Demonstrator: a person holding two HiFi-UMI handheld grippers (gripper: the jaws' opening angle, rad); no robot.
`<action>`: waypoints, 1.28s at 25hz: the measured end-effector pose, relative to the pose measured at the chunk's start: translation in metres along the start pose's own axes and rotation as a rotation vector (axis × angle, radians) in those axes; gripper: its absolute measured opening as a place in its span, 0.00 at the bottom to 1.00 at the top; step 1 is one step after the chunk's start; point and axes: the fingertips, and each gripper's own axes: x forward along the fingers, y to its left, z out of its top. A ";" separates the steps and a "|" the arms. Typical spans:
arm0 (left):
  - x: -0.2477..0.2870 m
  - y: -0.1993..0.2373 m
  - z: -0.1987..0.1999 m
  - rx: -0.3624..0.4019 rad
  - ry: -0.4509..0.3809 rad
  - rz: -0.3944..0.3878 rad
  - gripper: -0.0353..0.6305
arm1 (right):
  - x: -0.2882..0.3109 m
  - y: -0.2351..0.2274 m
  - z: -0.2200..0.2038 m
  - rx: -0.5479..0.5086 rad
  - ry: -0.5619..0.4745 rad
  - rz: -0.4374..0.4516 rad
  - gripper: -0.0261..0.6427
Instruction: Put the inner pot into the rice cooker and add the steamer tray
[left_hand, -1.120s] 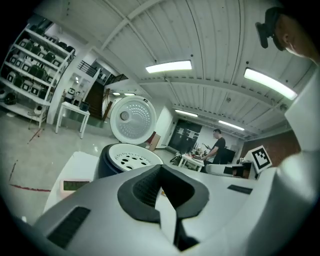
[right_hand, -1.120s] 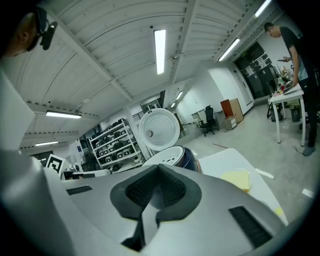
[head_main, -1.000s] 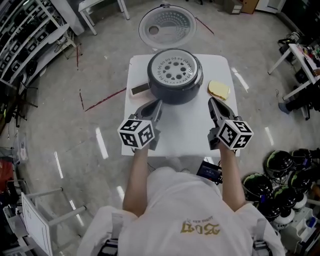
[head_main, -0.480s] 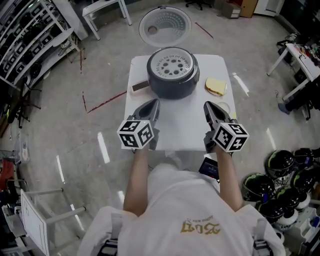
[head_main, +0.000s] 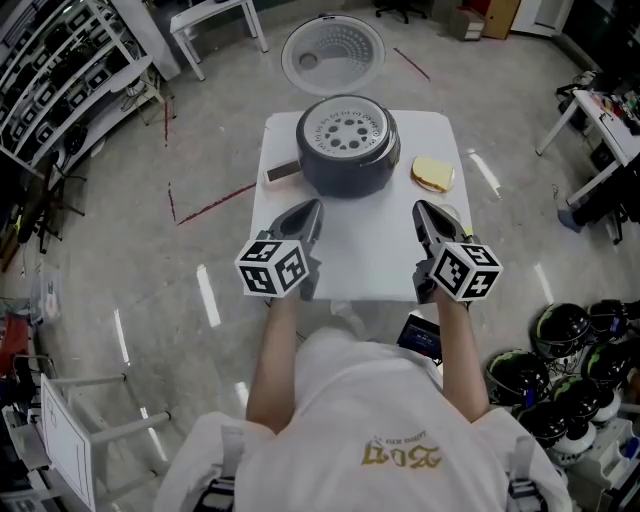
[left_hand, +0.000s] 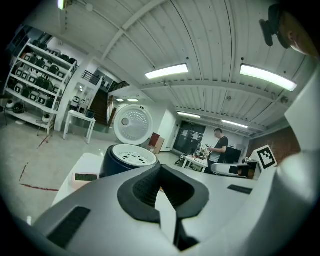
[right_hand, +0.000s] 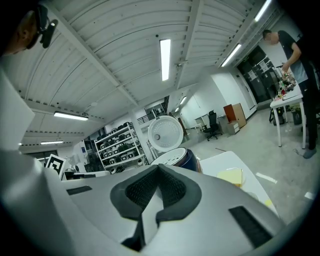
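Observation:
The dark rice cooker (head_main: 348, 150) stands at the far side of the white table (head_main: 355, 245), lid (head_main: 333, 53) swung up behind it. A white steamer tray (head_main: 345, 126) with round holes sits in its top. My left gripper (head_main: 308, 212) and right gripper (head_main: 424, 214) hover over the near half of the table, both shut and holding nothing, each well short of the cooker. In the left gripper view the cooker (left_hand: 125, 161) shows past the shut jaws; in the right gripper view the cooker (right_hand: 177, 159) shows beyond them too.
A yellow sponge (head_main: 434, 174) lies right of the cooker and a small flat device (head_main: 281, 173) lies at its left. Metal shelves (head_main: 60, 90) stand far left, a white bench (head_main: 215, 20) at the back, helmets (head_main: 560, 350) on the floor at right.
Both grippers drew back a little toward the near table edge, away from the cooker, then held still. Both stayed shut.

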 end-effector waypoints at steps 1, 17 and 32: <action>0.000 -0.001 0.000 0.000 0.002 -0.002 0.07 | 0.000 0.001 0.000 -0.004 0.002 0.001 0.06; 0.007 -0.007 -0.004 0.000 0.011 -0.009 0.07 | -0.006 -0.007 -0.003 0.008 0.014 -0.002 0.06; 0.004 -0.004 -0.004 -0.008 0.007 -0.007 0.07 | -0.004 -0.002 -0.005 0.018 0.020 0.022 0.06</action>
